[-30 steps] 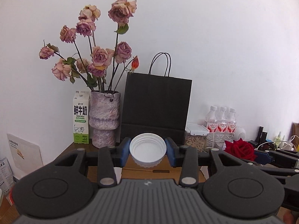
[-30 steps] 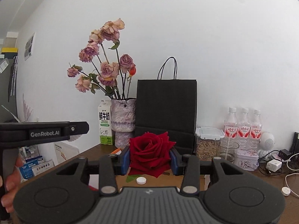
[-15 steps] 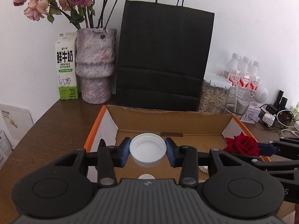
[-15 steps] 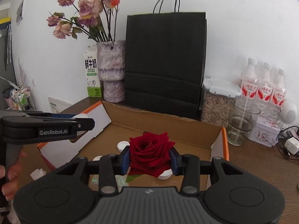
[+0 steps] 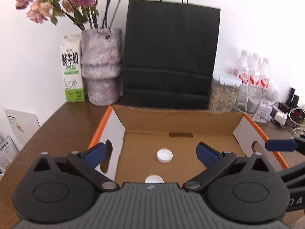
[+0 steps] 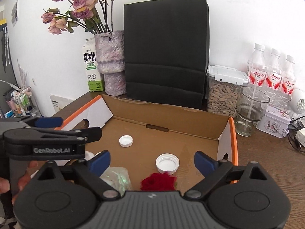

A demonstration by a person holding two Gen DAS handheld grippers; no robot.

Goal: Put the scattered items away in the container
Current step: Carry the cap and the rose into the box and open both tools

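An open cardboard box (image 5: 177, 117) with orange edges lies on the brown table; it also shows in the right wrist view (image 6: 190, 122). My left gripper (image 5: 151, 150) is open and empty above the box. A white cap (image 5: 164, 155) lies on the box floor, another cap (image 5: 154, 179) nearer me. My right gripper (image 6: 152, 158) is open and empty above the box. Below it lie a red rose (image 6: 158, 182), a large white cap (image 6: 167, 163), a smaller cap (image 6: 125, 140) and a crumpled clear wrapper (image 6: 117, 178).
Behind the box stand a black paper bag (image 6: 165, 53), a vase of dried roses (image 6: 110, 61), a milk carton (image 6: 91, 66), a seed jar (image 6: 222, 93), a glass (image 6: 251, 110) and water bottles (image 6: 272, 74). Cables (image 6: 297, 133) lie at the right.
Both grippers tilted down over the box and opened. The white cap left the left gripper and the red rose left the right gripper; both now lie in the box.
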